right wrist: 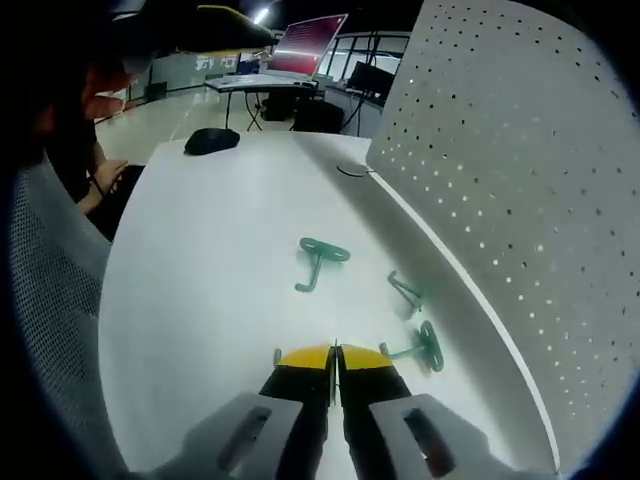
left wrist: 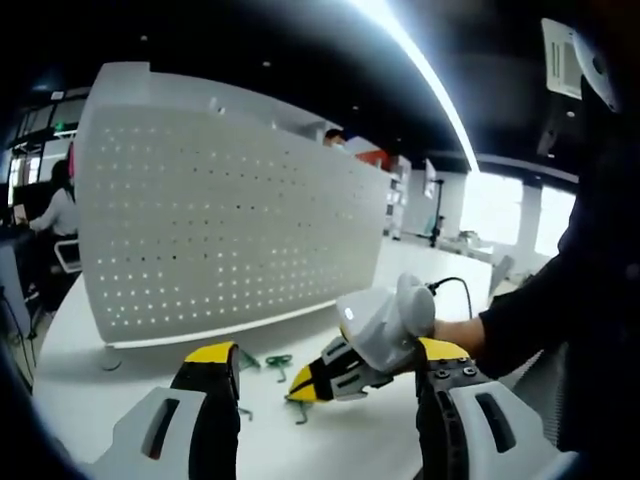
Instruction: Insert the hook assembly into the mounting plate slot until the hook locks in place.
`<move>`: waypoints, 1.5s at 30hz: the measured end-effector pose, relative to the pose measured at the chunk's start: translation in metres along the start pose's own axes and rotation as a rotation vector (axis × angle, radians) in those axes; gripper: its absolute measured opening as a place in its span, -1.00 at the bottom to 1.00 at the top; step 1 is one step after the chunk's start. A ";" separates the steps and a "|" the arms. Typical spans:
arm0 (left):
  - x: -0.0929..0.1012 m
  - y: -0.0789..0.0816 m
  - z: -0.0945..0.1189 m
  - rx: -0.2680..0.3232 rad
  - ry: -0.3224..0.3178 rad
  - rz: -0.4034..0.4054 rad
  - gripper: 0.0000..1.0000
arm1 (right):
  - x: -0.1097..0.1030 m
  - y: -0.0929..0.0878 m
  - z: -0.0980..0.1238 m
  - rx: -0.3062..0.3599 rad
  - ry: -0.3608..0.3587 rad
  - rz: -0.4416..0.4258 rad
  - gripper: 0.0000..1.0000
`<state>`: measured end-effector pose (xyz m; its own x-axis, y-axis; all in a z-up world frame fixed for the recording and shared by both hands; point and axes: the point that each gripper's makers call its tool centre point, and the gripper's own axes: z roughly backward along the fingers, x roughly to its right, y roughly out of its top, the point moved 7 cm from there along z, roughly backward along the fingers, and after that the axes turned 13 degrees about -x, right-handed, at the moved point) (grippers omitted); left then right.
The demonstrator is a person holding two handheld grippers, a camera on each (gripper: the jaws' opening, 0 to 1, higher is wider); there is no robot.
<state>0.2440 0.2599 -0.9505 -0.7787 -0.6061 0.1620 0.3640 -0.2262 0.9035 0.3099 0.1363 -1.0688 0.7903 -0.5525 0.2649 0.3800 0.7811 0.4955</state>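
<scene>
The white perforated mounting plate [left wrist: 230, 220] stands upright on the white table [left wrist: 80, 380]; in the right gripper view the plate [right wrist: 520, 170] fills the right side. Three green hooks lie on the table near its base: one [right wrist: 322, 258] further out, one [right wrist: 405, 292] close to the plate, one [right wrist: 425, 348] just right of my right gripper [right wrist: 335, 356]. That gripper is shut with nothing between its yellow tips. In the left gripper view, my left gripper [left wrist: 327, 351] is open and empty. The right gripper [left wrist: 303, 385] reaches in between its jaws, low over the green hooks [left wrist: 278, 360].
A black mouse [right wrist: 212, 140] lies at the far end of the table [right wrist: 200, 300], with a laptop [right wrist: 310, 45] on a desk beyond. A person's dark sleeve [left wrist: 540, 310] holds the right gripper. Another person [left wrist: 55, 210] sits behind the plate's left edge.
</scene>
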 end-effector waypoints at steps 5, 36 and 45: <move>-0.001 0.001 0.000 0.005 0.000 0.005 0.44 | 0.000 0.000 0.000 -0.006 0.001 0.007 -1.00; -0.002 -0.002 -0.002 -0.031 0.028 -0.031 0.35 | 0.017 0.010 0.040 0.139 0.008 -0.191 -1.00; -0.006 0.001 0.002 -0.010 0.081 -0.051 0.20 | 0.014 0.025 0.074 0.254 0.035 -0.272 -1.00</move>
<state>0.2475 0.2650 -0.9495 -0.7530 -0.6528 0.0826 0.3301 -0.2662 0.9056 0.2946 0.1261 -0.9914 0.6943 -0.7163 0.0690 0.4507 0.5076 0.7343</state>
